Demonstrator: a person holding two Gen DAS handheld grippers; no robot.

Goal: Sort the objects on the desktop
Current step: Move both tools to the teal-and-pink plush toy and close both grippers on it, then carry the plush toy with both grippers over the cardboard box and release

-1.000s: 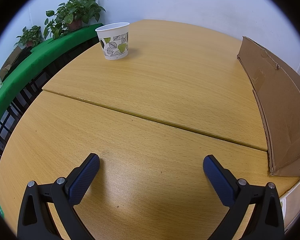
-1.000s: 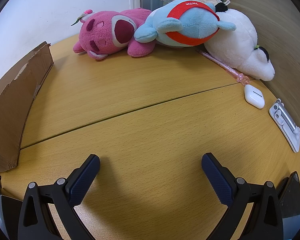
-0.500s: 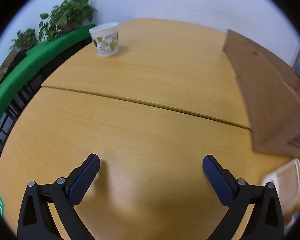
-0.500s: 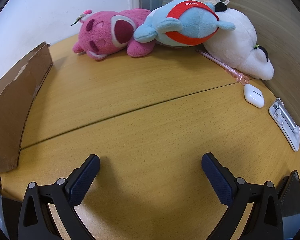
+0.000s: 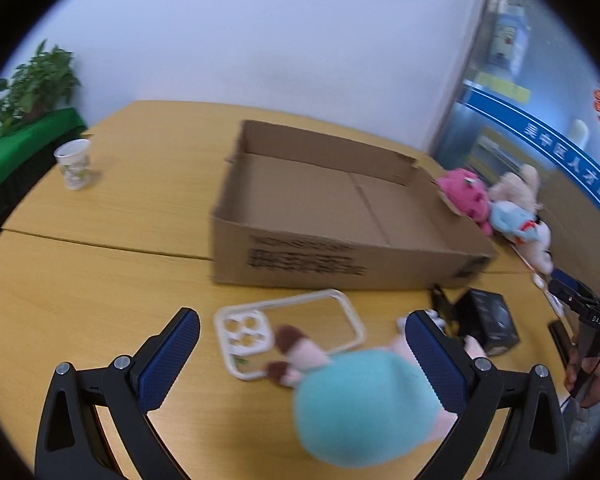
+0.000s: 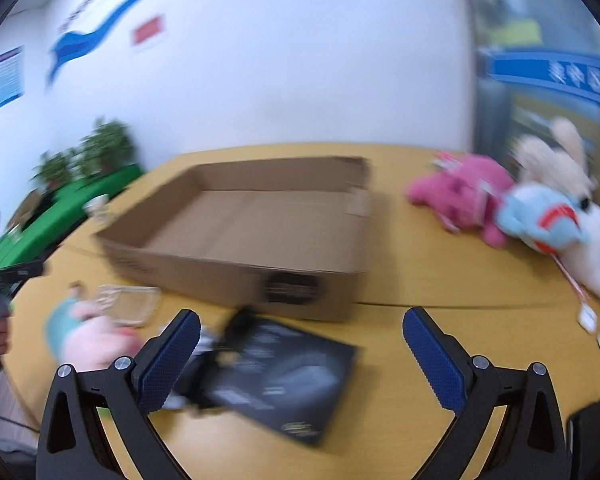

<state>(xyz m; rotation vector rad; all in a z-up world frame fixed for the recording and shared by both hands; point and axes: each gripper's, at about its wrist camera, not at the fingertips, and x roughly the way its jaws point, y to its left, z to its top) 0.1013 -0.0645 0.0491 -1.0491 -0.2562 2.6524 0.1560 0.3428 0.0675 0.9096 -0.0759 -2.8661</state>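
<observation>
Grippers, left (image 5: 300, 354) and right (image 6: 300, 354), are both gaping wide, hovering before the empty cardboard box (image 5: 324, 216), grasping nothing.

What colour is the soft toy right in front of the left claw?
The soft toy is mostly teal, with pale pink and brown bits. The left wrist view shows it best.

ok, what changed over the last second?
Both grippers, left and right, lifted and drew back, so the cardboard box interior and the teal plush now show. Nothing was grasped. Both remain open; the paper cup and pink plush stayed put.
</observation>
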